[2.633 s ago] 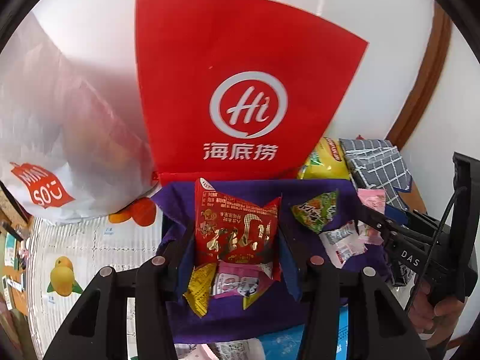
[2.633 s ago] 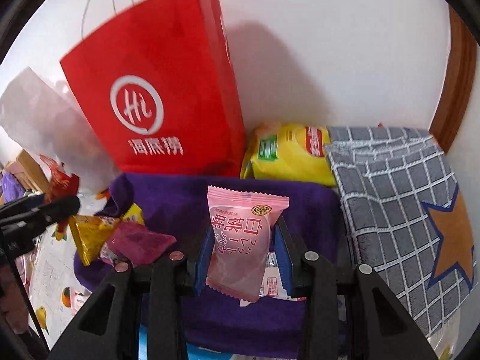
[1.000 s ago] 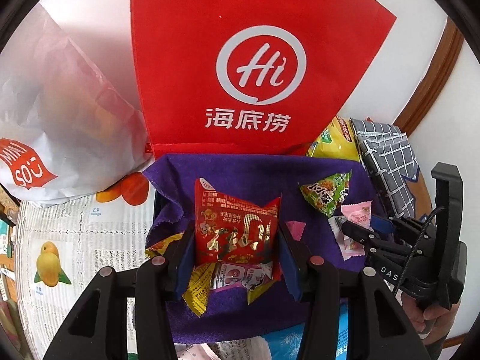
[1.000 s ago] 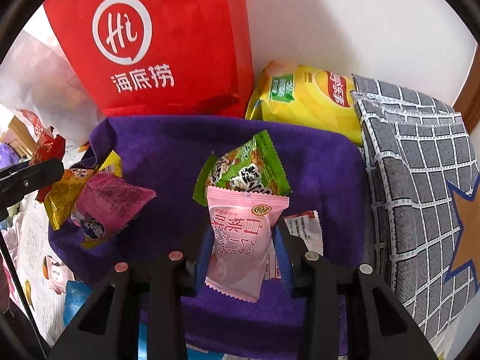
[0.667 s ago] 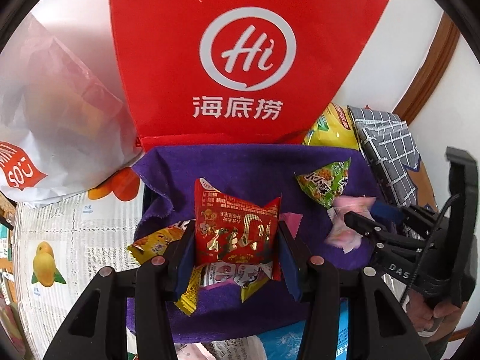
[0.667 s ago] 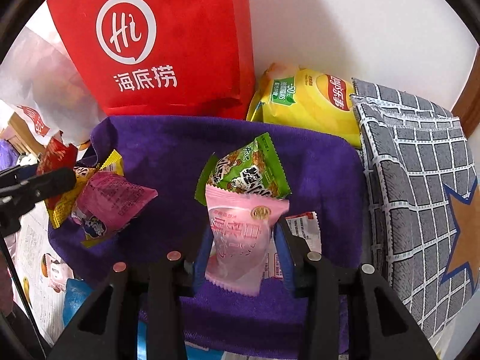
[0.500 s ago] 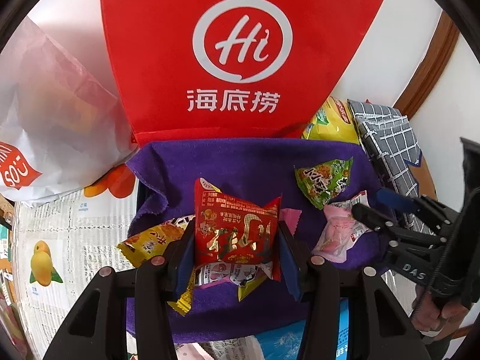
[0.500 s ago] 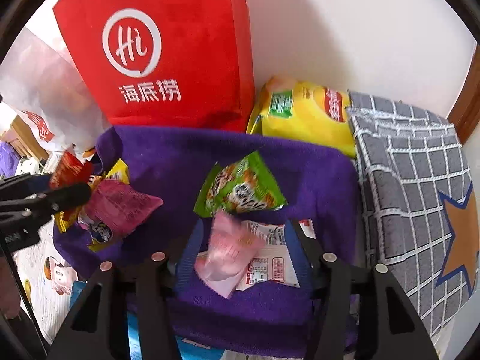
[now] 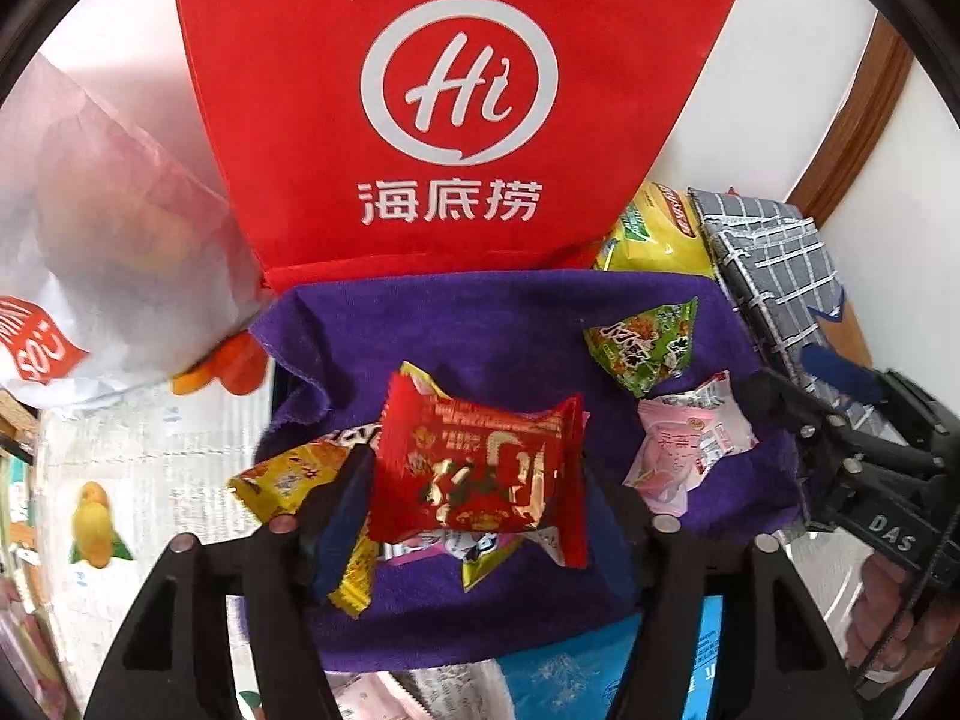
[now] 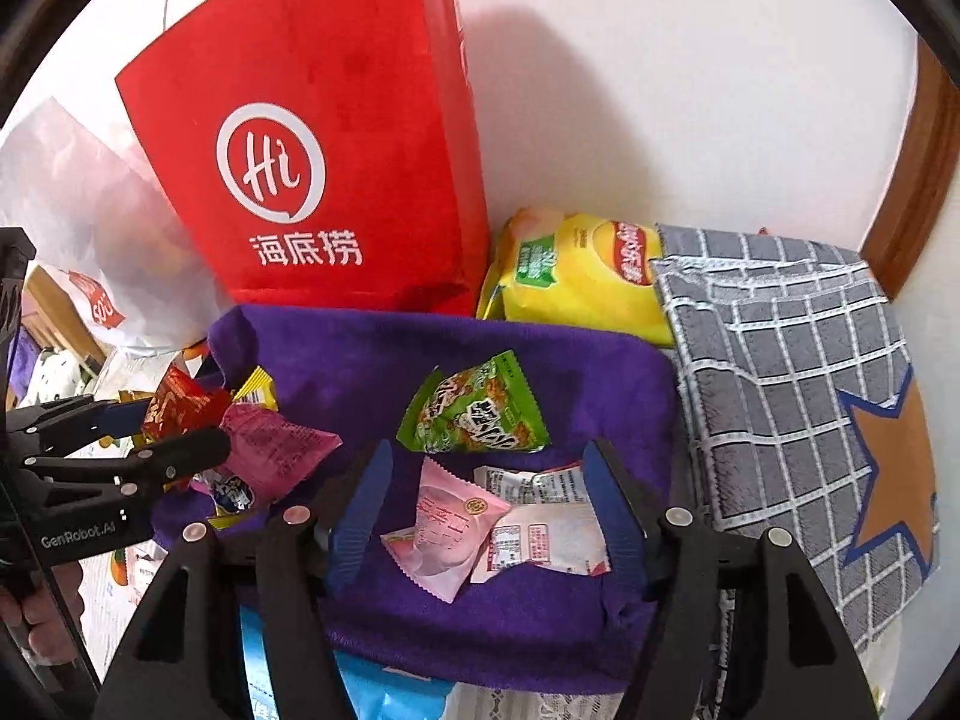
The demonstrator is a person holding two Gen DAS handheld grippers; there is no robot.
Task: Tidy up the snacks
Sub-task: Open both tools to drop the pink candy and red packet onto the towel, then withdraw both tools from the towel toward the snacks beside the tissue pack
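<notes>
Lying on the purple cloth (image 10: 498, 354), the pink packet (image 10: 447, 534) rests between the spread fingers of the right gripper (image 10: 486, 510), neither blue pad touching it; those jaws have just been opening, and the packet overlaps a white-and-pink wrapper (image 10: 540, 534) beside it. A green snack bag (image 10: 474, 408) sits just beyond, nearer the red paper bag (image 10: 318, 168) that stands against the wall. The left gripper (image 9: 474, 510) has also just been widening its jaws, and the red foil packet (image 9: 480, 468) sits tilted between them; its left edge seems to lean on the left pad, though the blur there makes contact hard to judge, and it is clear of the right finger. Under it lie a yellow packet (image 9: 288, 477) and a magenta wrapper (image 10: 276, 444), heaped at the cloth's left side. Behind the cloth sits a yellow chip bag (image 10: 576, 282), next to a grey checked cloth (image 10: 780, 360) with an orange star. A white plastic bag (image 9: 90, 240) stands left of the red bag.
</notes>
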